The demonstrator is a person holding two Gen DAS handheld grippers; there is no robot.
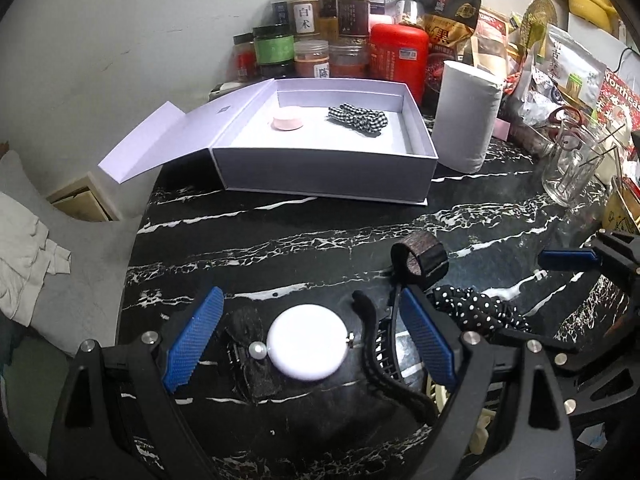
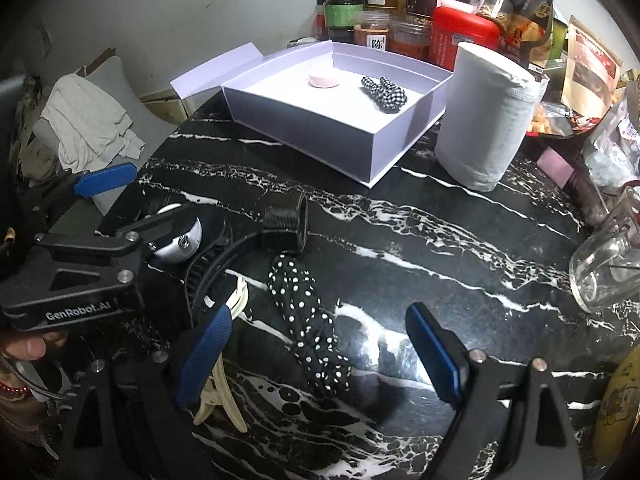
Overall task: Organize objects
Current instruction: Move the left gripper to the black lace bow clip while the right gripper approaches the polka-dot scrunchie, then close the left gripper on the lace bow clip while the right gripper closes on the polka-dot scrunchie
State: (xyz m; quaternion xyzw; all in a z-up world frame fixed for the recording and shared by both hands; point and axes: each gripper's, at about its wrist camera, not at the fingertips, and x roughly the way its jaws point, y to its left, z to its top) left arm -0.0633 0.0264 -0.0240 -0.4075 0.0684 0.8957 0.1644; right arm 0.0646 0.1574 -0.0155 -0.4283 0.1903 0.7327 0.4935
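Observation:
My left gripper is open, low over the black marble table, its jaws on either side of a white round disc without touching it. A pearl hair clip and a black claw clip lie beside the disc. My right gripper is open too, straddling a black polka-dot scrunchie. A cream claw clip lies under its left finger. A dark ring-shaped band stands behind the scrunchie. The open white box holds a pink round item and a gingham scrunchie.
A paper roll stands right of the box. Behind it are several spice jars and food bags. A glass mug sits at the right edge. Left of the table lies a cushion with white cloth.

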